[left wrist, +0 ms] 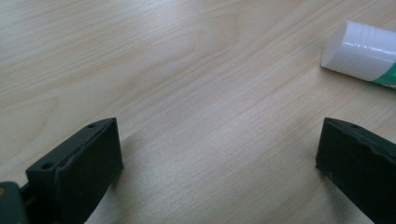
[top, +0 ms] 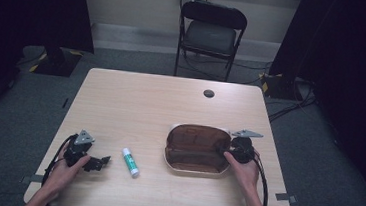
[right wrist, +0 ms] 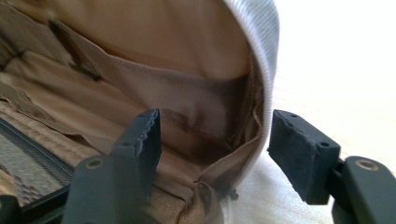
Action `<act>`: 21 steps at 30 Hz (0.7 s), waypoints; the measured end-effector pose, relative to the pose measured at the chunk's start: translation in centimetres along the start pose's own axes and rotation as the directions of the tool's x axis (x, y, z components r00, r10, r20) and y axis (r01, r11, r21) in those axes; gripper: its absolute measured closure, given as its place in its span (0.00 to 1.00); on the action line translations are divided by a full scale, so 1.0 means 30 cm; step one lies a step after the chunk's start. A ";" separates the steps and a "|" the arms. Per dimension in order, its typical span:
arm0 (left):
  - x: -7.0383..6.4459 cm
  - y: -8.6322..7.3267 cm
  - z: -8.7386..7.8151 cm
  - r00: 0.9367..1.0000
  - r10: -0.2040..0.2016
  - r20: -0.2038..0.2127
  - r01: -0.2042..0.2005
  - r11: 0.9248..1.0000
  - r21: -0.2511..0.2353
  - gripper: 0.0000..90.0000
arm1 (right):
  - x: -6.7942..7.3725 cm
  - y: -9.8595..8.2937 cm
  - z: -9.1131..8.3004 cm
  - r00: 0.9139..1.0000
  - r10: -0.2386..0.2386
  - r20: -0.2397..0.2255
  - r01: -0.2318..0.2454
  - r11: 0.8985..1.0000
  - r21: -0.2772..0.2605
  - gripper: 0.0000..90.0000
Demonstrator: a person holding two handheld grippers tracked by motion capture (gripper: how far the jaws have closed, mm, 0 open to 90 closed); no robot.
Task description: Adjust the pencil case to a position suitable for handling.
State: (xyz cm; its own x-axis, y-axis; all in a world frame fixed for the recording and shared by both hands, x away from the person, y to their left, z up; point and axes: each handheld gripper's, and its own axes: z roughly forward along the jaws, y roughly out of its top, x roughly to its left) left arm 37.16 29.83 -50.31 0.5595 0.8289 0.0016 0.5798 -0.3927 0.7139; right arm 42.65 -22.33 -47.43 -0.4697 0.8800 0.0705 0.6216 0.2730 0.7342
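An open pencil case (top: 197, 149), cream outside with a brown lining, lies on the right half of the wooden table (top: 135, 104). My right gripper (top: 230, 147) is at its right end. In the right gripper view its jaws stand open astride the case's side wall (right wrist: 261, 93), one inside over the lining and one outside. A white glue stick (top: 130, 161) with a green label lies left of the case. My left gripper (top: 99, 162) rests low near the front left, open, nothing between its jaws; the glue stick (left wrist: 362, 53) lies just ahead to the right.
A black folding chair (top: 211, 32) stands behind the table's far edge. A dark round grommet (top: 209, 93) sits in the tabletop near the back. Cables run over the grey floor at right. Dark curtains hang on both sides.
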 end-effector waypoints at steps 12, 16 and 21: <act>0.000 0.000 0.000 1.000 0.002 0.000 -0.002 1.000 0.001 0.00 | 0.026 -0.004 0.019 0.999 -0.027 -0.043 0.028 0.999 0.036 0.40; 0.000 0.000 0.000 1.000 0.002 -0.001 -0.002 1.000 0.001 0.00 | 0.033 -0.006 0.022 0.998 -0.030 -0.059 0.032 0.999 0.034 0.39; 0.000 0.000 0.000 1.000 0.000 0.000 0.000 1.000 0.000 0.00 | 0.052 -0.007 0.024 0.997 -0.045 -0.070 0.048 0.998 0.047 0.40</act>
State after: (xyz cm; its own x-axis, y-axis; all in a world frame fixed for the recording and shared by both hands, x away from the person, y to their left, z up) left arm 37.16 29.83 -50.31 0.5594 0.8289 0.0013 0.5800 -0.3925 0.7138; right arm 42.25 -20.72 -47.96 -0.5400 0.8375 0.0843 0.6270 0.3334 0.7041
